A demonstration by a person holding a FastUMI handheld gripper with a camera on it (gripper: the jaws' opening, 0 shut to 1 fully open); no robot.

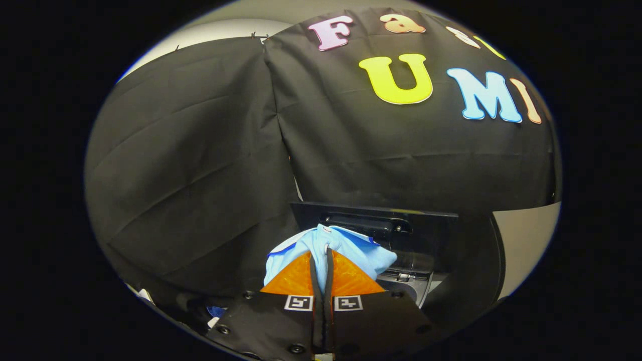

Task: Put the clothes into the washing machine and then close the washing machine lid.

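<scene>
Tool point(321, 260) fingers nearly together, clamped on light-blue garment point(346, 250); cloth pinched in the narrow gap between them. Garment bunches up just ahead of the tips, spilling to both sides, more to the right; a white-and-dark-blue trim edge shows on its left. No clear long axis, just a crumpled mass, peak pointing up. Just beyond it: washing machine point(441, 260), dark, lid point(381, 220) raised upright behind garment. Black cloth wall point(200, 165) further back.

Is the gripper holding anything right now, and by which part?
Yes: the gripper is shut on the light blue cloth garment, pinching a bunched fold of fabric between both fingers, with the black washing machine just beyond.
</scene>
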